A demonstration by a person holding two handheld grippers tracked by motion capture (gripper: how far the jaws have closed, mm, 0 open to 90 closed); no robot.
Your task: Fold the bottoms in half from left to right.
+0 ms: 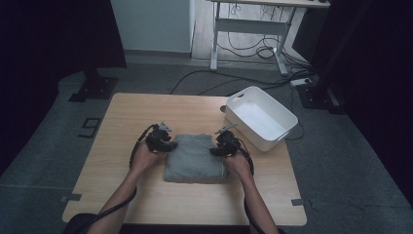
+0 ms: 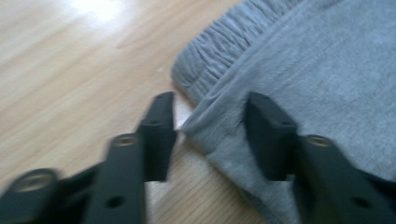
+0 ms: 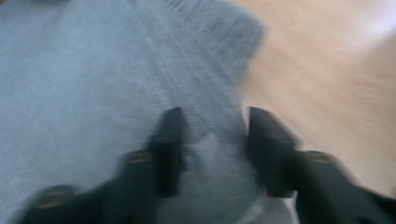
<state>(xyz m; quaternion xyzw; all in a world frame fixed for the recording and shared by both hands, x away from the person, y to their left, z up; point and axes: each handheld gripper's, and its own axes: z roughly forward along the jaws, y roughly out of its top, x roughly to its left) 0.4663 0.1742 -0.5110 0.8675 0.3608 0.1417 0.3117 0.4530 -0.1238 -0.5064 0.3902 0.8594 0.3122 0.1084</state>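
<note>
Soft, light, floppy folded grey sweatpants: best pinched at edge folds, left gripper and right gripper both parted astride fabric.

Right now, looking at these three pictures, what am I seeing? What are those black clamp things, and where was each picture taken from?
There is no robot here: a person holds a hand-held gripper in each hand, each with two black jaws. The wide picture comes from a camera above the wooden table. In it you see the left gripper and the right gripper at the two sides of a folded grey garment, with a white plastic bin farther back on the right.

The other two pictures come from small cameras riding on the grippers, looking along their jaws. In both, the jaws stand apart with an edge of the grey cloth between them, not pinching it. So the garment lies on the table, held by neither.
</note>
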